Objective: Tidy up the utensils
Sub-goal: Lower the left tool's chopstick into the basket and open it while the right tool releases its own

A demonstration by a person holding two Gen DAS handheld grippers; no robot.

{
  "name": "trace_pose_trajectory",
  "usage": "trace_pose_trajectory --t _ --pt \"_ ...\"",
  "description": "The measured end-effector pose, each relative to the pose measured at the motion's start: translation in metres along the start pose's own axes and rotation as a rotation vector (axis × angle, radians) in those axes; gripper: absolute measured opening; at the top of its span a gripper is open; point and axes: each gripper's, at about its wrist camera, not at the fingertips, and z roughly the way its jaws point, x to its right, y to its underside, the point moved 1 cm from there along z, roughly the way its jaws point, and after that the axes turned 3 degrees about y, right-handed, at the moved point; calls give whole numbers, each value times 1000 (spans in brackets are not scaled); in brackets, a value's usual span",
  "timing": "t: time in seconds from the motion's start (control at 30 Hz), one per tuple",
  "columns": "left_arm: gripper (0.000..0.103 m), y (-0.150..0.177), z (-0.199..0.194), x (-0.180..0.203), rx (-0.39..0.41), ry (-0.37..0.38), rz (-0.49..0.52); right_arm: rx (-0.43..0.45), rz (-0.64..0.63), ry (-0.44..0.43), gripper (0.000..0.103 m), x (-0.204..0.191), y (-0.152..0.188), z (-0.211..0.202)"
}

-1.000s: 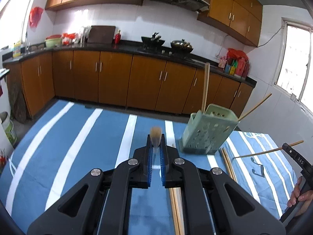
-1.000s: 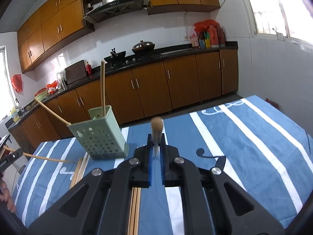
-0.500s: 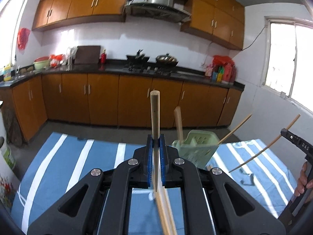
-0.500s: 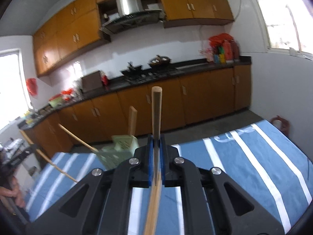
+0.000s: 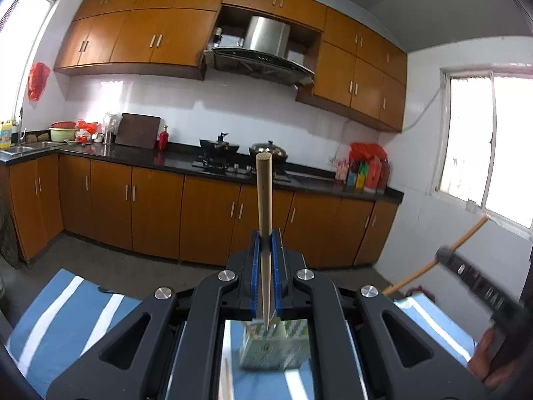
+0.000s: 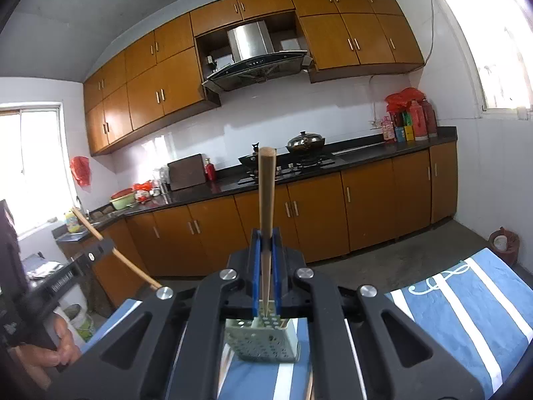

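1. While each of our grippers is clamped on one chopstick, the green perforated holder (image 6: 263, 341) sits low on the blue striped cloth (image 6: 466, 306), below and just beyond both sets of blue pads, so the sticks must travel down and forward to reach it.
2. Our left gripper (image 5: 265, 260) has its jaws pressed together on the left chopstick (image 5: 264, 196); its long axis runs near vertical, blunt end up, thin tip pointing down toward the holder's open top.
3. Our right gripper (image 6: 265, 260) is likewise closed on the right chopstick (image 6: 266, 193), upright with the blunt end high and the thin end low, right over the holder.
4. We judge neither hand clearly nearer; the holder appears centred under both.
5. Loose chopsticks (image 5: 226, 380) lie on the cloth near the holder, blurred, so we cannot count them.
6. Farther off stand the brown cabinets (image 6: 319, 213) and the stove counter (image 6: 289, 163).
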Motion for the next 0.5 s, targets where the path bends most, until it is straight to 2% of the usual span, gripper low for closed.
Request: trace_pose_trajectory --t 0.17,0.5 --pt "7 13 26 -2 -10 -26 -16 -58 -5 19 8 0 12 38" --pt "7 46 58 -7 -130 -26 -11 -169 -33 30 8 -3 45 82"
